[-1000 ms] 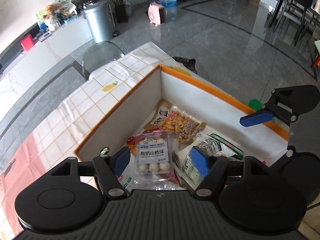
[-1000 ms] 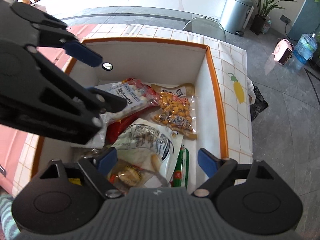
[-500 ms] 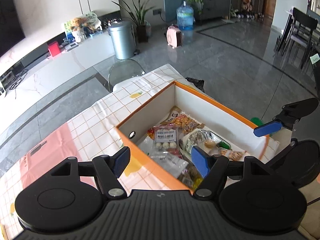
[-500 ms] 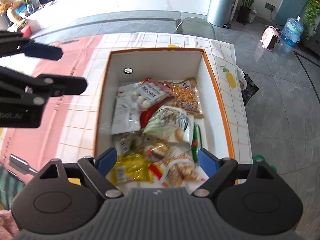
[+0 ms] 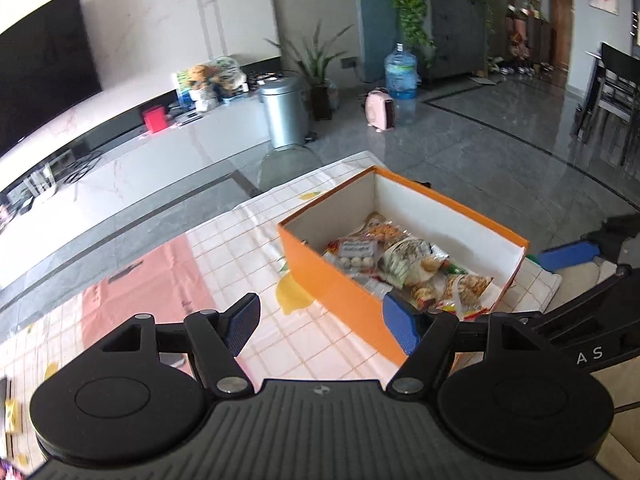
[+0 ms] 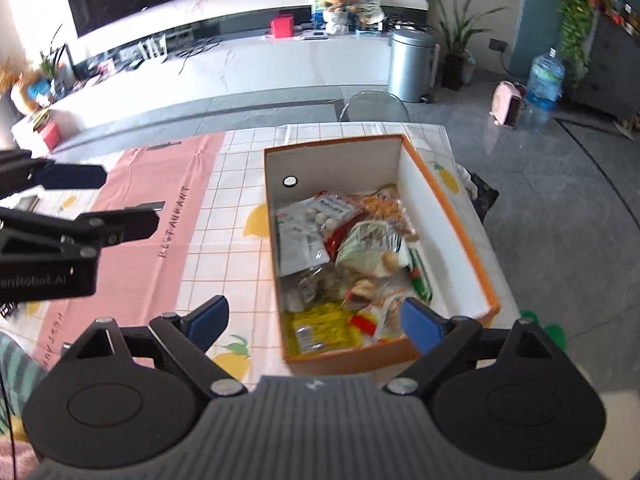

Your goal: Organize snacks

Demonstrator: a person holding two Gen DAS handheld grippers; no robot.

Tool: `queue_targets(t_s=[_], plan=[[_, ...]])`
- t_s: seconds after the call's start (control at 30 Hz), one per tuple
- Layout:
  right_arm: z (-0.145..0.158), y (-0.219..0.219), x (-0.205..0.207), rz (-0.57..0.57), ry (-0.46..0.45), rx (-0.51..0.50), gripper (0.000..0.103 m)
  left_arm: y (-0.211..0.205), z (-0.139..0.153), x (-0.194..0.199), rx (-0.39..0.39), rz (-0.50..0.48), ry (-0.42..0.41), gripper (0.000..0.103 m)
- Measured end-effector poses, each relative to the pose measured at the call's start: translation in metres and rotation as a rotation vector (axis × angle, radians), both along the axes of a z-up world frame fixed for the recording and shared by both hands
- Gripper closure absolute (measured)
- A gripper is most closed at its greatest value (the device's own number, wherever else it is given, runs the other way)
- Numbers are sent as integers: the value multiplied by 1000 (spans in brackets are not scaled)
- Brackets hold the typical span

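An orange box with white inside [image 5: 340, 284] [image 6: 448, 204] stands on the table and holds several snack packets: a clear pack of white balls [image 5: 356, 254] [image 6: 320, 212], a green-white bag [image 5: 404, 258] [image 6: 368, 250], a yellow pack [image 6: 320, 328]. My left gripper [image 5: 320, 320] is open and empty, held above the table to the left of the box; it also shows in the right wrist view [image 6: 116, 200]. My right gripper [image 6: 316, 324] is open and empty above the box's near end; one of its blue pads [image 5: 568, 254] shows in the left wrist view.
The table has a checked cloth with lemons [image 5: 248, 256] and a pink runner [image 6: 160, 216]. A clear chair [image 6: 376, 106] stands at the far edge. A steel bin [image 6: 412, 64], a water bottle [image 5: 400, 72] and a pink heater [image 5: 382, 110] stand on the floor beyond.
Both grippers have risen and pulled back from the box; they were low inside it and are now well above and outside it. The left gripper moved left. Both stayed open.
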State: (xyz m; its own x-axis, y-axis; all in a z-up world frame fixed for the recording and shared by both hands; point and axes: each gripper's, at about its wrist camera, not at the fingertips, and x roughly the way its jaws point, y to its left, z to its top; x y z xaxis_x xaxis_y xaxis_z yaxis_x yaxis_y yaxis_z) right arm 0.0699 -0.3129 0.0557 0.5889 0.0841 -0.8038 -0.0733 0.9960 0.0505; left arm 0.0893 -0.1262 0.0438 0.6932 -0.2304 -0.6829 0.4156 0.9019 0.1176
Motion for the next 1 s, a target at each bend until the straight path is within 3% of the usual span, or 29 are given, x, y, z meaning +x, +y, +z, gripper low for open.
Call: queue_targets(t_s=[0.3,0.63,1.0], plan=[[-22,20,-26,-124,-21,-20,13,18,-28,-26,69,28,-11,20],[-29,37,-37,-161,-62,-53,13,33,-45,-29,-10,58,34,20],[-30,49,-40,-153,-70,-61,13,46,-43,-34,-21,87,38,20]])
